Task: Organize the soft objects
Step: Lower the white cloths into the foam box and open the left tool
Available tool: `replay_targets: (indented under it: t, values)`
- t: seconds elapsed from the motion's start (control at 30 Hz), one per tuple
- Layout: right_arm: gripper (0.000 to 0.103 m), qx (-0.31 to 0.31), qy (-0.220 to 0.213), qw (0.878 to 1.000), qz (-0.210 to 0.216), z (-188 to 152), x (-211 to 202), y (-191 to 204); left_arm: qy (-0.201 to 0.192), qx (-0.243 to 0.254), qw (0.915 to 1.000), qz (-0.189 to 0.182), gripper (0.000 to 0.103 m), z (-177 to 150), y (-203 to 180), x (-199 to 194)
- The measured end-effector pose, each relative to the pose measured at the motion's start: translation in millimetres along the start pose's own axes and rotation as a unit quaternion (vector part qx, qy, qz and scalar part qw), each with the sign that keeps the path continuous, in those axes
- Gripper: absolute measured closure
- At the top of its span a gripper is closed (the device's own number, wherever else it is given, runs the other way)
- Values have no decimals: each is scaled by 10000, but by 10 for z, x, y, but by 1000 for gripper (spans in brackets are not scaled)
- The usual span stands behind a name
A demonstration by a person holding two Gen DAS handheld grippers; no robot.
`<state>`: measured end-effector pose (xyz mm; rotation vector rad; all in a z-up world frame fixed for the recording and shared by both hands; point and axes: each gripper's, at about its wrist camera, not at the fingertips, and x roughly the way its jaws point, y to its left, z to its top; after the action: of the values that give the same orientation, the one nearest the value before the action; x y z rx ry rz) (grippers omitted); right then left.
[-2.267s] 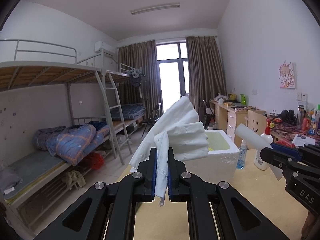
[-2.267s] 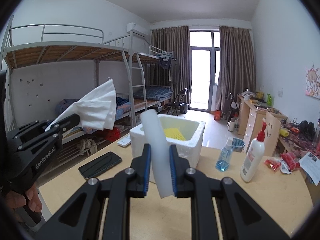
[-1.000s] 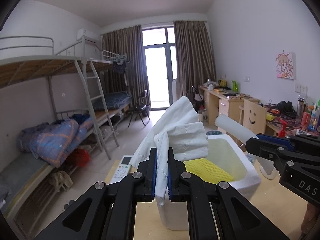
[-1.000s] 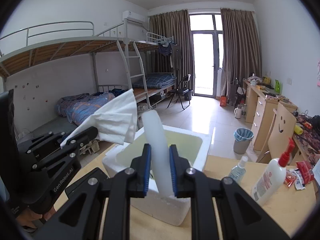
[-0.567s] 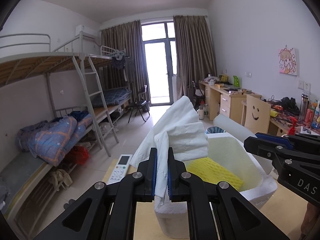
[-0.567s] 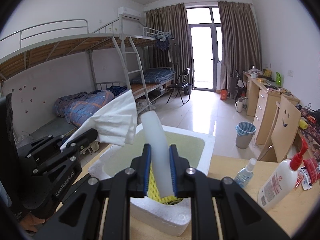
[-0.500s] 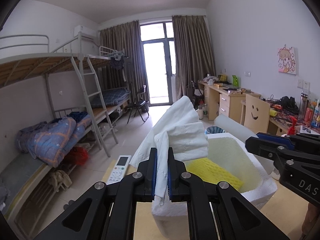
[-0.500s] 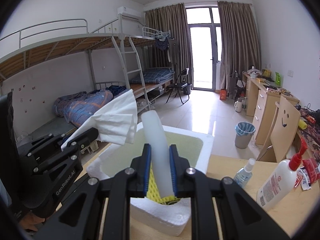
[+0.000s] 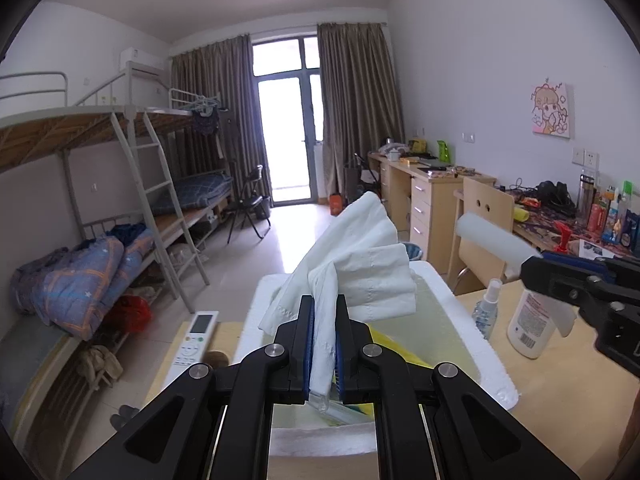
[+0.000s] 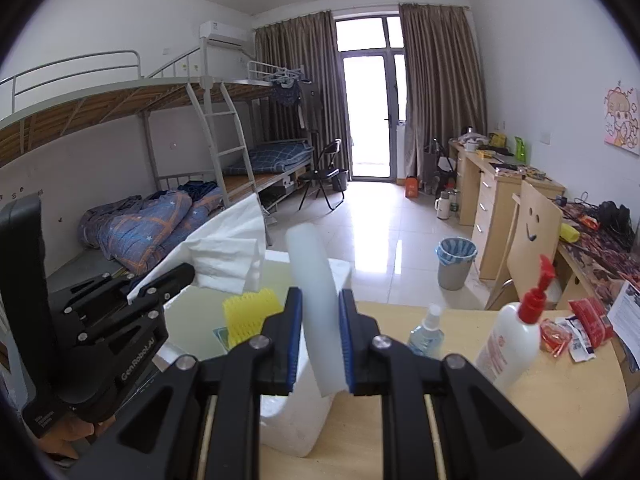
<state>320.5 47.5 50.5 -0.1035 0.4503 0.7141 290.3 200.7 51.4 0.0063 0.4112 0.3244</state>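
My left gripper is shut on a folded white tissue and holds it over the open white foam box. A yellow sponge lies inside that box. My right gripper is shut on a pale white foam strip that stands upright between its blue pads, at the box's right side. In the left wrist view the strip and right gripper show at the right. The left gripper with its tissue shows at the left of the right wrist view.
On the wooden table stand a small blue spray bottle and a white pump bottle, with red packets further right. A white remote lies left of the box. Bunk beds, desks and a chair fill the room behind.
Both grippers have moved closer to the foam box, which looks larger and lower in both views. The right gripper shifted right, toward the bottles. Both grips are unchanged.
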Motion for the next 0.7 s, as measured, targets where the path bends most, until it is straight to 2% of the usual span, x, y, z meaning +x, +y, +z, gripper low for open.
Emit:
replay_targets:
  t: [0.4,0.47,0.5,0.53,0.57,0.6,0.63,0.7]
  values:
    - [83,13,-41,10000,-86,13,-15,21,160,27,9998,-122,94,-4,-58,78]
    - [83,5,-48,9999,-93,-1,-28,34,202,9,9997,-127,89,-9,-49,105]
    - [83,7,-53,9999,-91,-5,-30,27,217,10,9997,-138,79,-12,-31,112]
    - [83,0,-53,9999,-90,-8,-33,23,230,20,9996,-153,61,-10,-34,123]
    - [83,2,-56,9999,-94,-9,-34,33,249,49,9996,-158,50,-5,-43,132]
    - [82,-1,-58,9999,-96,-6,-33,37,253,65,9995,-156,28,-8,-48,134]
    - [82,-3,-57,9999,-94,-11,-35,37,230,67,9996,-126,12,-13,-51,125]
    - [82,19,-67,9999,-119,-12,-38,38,108,64,9999,22,3,-19,-47,89]
